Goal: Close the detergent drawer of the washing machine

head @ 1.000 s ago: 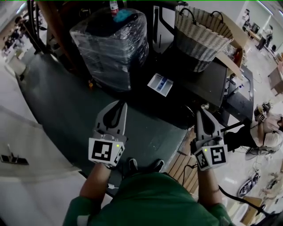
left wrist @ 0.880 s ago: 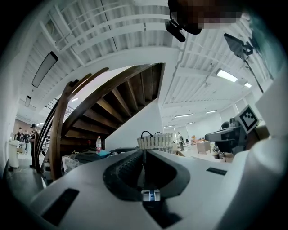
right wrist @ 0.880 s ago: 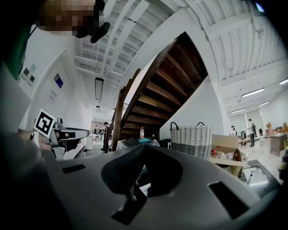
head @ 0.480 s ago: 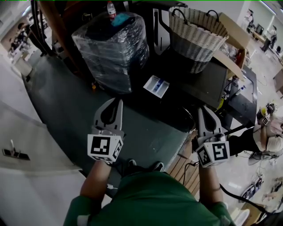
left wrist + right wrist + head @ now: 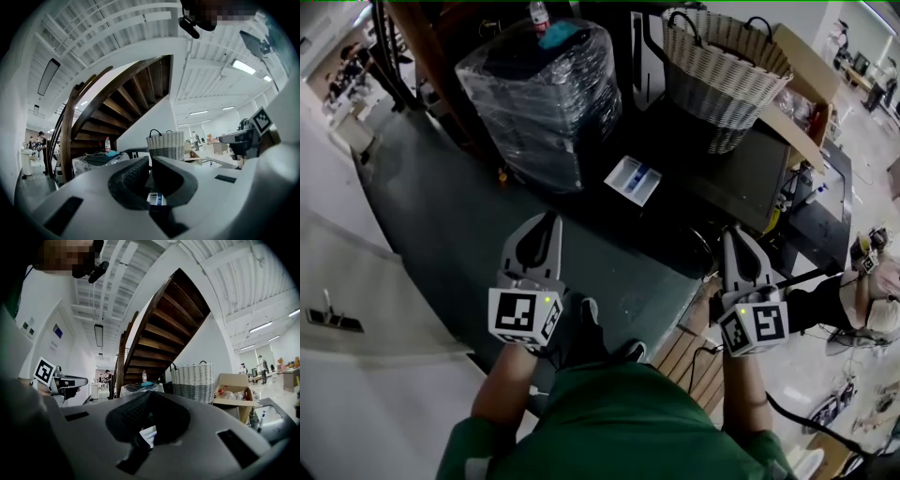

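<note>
The washing machine (image 5: 741, 178) is a dark box at the upper right of the head view. Its white and blue detergent drawer (image 5: 634, 178) sticks out of the front, pulled open. My left gripper (image 5: 550, 219) is shut and holds nothing; it hangs below and left of the drawer, well short of it. My right gripper (image 5: 733, 232) is shut and empty too, below the machine's front edge, to the drawer's right. A bit of the drawer (image 5: 156, 198) shows through the left gripper (image 5: 150, 159) loop, and the drawer (image 5: 149, 434) shows likewise under the right gripper (image 5: 149, 394).
A wicker basket (image 5: 727, 70) stands on the machine. A plastic-wrapped dark stack (image 5: 548, 94) with a bottle on top stands left of the drawer. A cardboard box (image 5: 797, 94) is behind right. A wooden pallet (image 5: 684, 352) lies by my feet. A wooden staircase (image 5: 122, 103) rises behind.
The view has shifted a little, so the drawer and basket sit slightly lower in frame. Both grippers stay shut and hold nearly the same places. A foot has stepped forward under the left gripper.
</note>
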### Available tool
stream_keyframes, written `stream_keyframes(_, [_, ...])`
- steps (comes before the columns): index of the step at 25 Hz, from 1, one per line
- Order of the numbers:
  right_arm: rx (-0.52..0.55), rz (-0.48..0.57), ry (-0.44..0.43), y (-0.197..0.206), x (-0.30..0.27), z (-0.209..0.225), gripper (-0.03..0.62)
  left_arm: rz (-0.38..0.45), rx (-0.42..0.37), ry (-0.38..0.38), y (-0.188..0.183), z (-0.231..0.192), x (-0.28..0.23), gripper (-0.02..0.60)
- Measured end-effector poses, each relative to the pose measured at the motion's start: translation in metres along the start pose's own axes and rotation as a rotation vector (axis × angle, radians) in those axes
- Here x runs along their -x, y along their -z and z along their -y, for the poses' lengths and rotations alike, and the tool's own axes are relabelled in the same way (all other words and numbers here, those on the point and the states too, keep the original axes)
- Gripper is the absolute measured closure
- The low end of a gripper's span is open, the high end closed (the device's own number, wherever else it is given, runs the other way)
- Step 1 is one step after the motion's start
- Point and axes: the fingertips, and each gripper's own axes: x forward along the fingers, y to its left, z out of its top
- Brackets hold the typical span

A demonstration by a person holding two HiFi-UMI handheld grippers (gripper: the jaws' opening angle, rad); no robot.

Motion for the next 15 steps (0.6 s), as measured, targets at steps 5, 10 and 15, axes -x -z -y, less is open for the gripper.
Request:
stream_keyframes(5, [0.013, -0.024, 0.027, 0.008, -0.022, 0.005, 0.574, -0.002, 0.019, 0.024, 0.019, -0.017, -0.031, 0.545])
stream_keyframes(10, [0.048, -0.059, 0.096, 0.009, -0.056, 0.018, 0.574, 0.024, 0.057, 0.087, 0.026, -0.037, -0.086, 0.545])
stream_keyframes(15, [0.081, -0.079, 0.159, 0.005, -0.116, 0.027, 0.574, 0.045, 0.072, 0.148, 0.028, -0.075, -0.155, 0.545])
